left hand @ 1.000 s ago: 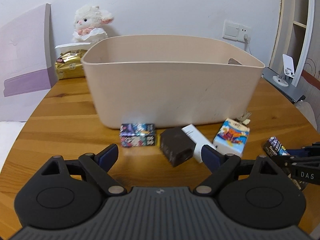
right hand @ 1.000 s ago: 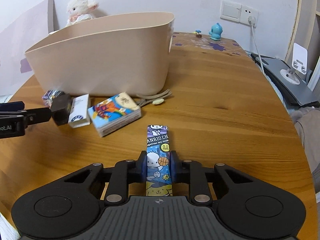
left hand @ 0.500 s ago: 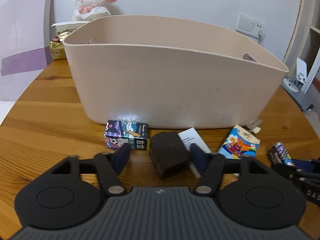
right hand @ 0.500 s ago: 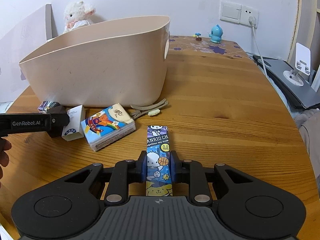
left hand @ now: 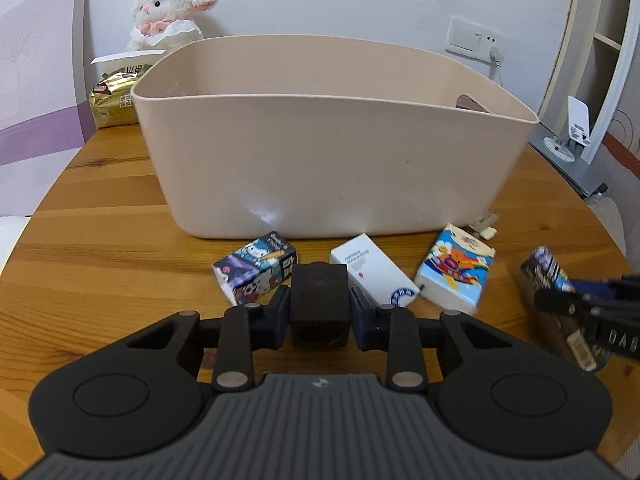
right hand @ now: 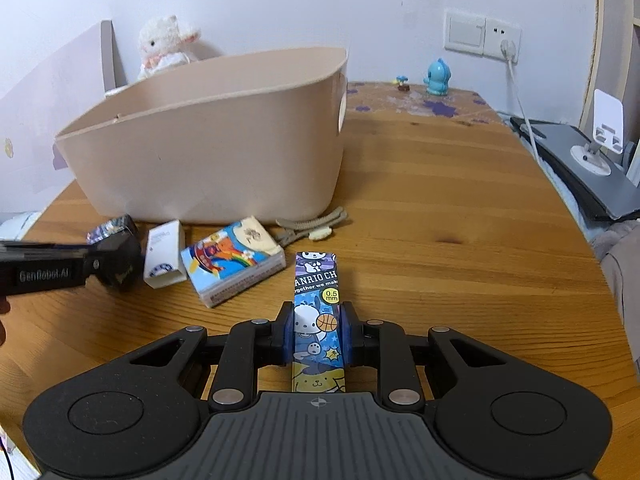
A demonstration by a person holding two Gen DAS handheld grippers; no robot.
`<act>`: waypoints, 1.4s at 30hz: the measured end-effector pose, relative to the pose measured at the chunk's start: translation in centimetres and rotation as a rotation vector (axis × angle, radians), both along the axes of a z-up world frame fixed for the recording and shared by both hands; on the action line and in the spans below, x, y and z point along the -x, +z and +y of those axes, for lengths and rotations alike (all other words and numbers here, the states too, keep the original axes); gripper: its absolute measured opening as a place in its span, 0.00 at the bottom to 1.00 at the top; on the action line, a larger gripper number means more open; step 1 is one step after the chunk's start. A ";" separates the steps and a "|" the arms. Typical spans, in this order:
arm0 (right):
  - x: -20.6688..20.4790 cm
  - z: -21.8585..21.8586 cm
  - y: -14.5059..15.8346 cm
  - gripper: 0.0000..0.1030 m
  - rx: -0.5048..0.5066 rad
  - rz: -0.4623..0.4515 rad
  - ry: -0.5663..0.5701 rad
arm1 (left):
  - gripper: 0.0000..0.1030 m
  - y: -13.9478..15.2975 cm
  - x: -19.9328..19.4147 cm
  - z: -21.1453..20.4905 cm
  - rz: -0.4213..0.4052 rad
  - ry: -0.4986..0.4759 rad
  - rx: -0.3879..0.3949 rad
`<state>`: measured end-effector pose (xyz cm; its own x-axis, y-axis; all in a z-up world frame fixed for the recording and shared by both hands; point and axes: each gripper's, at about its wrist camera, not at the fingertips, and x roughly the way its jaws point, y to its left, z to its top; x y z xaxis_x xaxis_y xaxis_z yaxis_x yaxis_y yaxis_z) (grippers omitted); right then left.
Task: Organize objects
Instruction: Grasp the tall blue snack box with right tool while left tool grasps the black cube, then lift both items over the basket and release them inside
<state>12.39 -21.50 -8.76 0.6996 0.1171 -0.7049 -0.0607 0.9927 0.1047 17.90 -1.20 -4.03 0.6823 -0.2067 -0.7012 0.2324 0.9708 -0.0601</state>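
My left gripper [left hand: 319,312] is shut on a dark brown block [left hand: 319,300] and holds it in front of the beige bin [left hand: 320,168]. My right gripper [right hand: 317,334] is shut on a long blue cartoon pen box [right hand: 318,316], which also shows at the right of the left wrist view [left hand: 548,276]. On the table by the bin lie a purple cartoon box [left hand: 256,272], a white box [left hand: 374,276] and a colourful tissue pack [left hand: 456,268]. The bin also shows in the right wrist view [right hand: 208,152].
A tan strap [right hand: 312,226] lies at the bin's right corner. A plush lamb [left hand: 168,12] and a gold packet [left hand: 114,98] stand behind the bin. A grey laptop with a white stand [right hand: 592,160] sits at the far right. A blue figurine [right hand: 438,76] is near the wall.
My left gripper has closed on the dark block and drawn back from the bin with it. My right gripper has risen slightly, still holding the pen box.
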 end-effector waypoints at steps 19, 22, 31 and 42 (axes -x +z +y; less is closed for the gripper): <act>1.9 -0.1 7.5 0.20 -0.044 -0.201 0.035 | 0.32 5.9 3.7 2.6 -0.127 -0.022 0.009; 1.3 0.0 8.9 0.20 -0.051 -0.235 0.040 | 0.32 7.7 3.6 2.8 -0.168 -0.017 0.010; -2.0 1.3 13.3 0.20 -0.041 -0.346 0.055 | 0.32 12.5 0.5 2.1 -0.293 0.004 -0.008; -9.3 3.8 12.6 0.20 0.021 -0.317 0.032 | 0.32 10.4 -8.1 -0.7 -0.256 0.044 -0.077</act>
<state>21.71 -17.74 3.87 0.8808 0.1304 -0.4552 -0.1186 0.9914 0.0546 26.01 -1.91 6.34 0.8467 -0.1258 -0.5169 0.1879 0.9797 0.0693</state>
